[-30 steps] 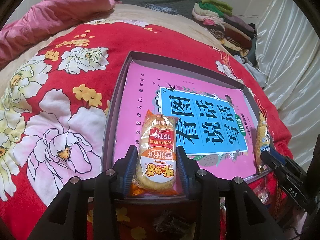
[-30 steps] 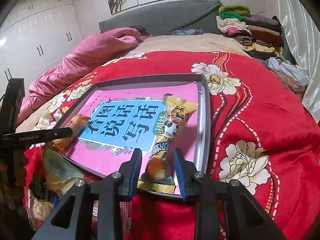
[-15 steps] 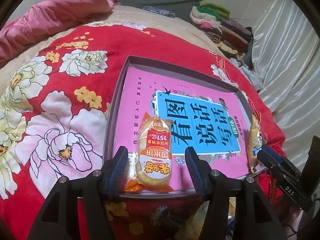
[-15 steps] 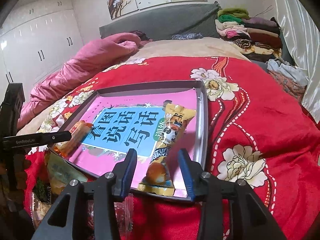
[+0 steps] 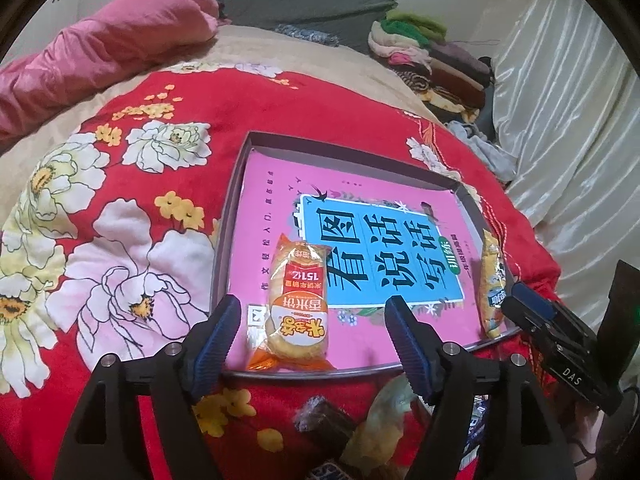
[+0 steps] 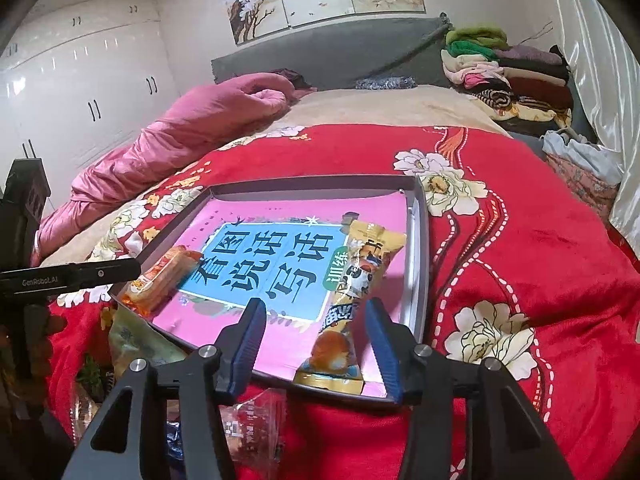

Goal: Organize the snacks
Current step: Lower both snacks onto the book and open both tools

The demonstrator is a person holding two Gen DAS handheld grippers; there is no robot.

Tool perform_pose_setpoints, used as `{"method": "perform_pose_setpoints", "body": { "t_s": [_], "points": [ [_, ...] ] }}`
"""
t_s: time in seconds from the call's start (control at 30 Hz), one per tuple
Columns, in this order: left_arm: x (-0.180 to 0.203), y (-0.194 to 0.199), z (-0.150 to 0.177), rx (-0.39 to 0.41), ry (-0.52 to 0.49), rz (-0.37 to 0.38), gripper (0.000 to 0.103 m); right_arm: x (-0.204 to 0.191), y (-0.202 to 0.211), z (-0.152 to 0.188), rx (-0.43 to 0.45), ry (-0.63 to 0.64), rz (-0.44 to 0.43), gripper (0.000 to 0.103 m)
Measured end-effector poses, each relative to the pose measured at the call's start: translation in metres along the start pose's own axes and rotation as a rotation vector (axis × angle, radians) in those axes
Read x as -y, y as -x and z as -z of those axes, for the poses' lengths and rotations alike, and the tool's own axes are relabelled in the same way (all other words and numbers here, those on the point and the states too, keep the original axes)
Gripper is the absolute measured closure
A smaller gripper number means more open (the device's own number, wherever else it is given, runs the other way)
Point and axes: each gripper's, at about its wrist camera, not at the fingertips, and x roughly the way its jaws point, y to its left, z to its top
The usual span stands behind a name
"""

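Red flowered bedding (image 5: 132,184) covers the bed, and loose wrapped snacks (image 5: 384,428) lie on its nearest edge, below both tools. Just beyond them the left gripper (image 5: 314,336) has just been opening; its blue fingers (image 5: 218,336) stand wide apart on either side of the orange rice-cracker packet (image 5: 298,312), touching neither side of it. That packet lies flat at the near left corner of a shallow grey tray (image 5: 230,232), on the pink book cover (image 5: 360,240) lining it. In the right wrist view the right gripper (image 6: 316,340) has likewise just been opening, its fingers (image 6: 382,344) parted around the near end of the long yellow snack packet (image 6: 356,292), which rests along the tray's right side with clear gaps at both pads. Farther back lie a pink quilt (image 6: 192,128), a grey headboard (image 6: 332,52) and stacked folded clothes (image 6: 508,76).
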Motion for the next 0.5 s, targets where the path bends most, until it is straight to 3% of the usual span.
{"method": "perform_pose_setpoints", "body": {
  "t_s": [0.5],
  "points": [
    [-0.004,0.011,0.005,-0.012,0.009,0.016,0.025,-0.001,0.005,0.001,0.012,0.001,0.014,0.047]
  ]
}}
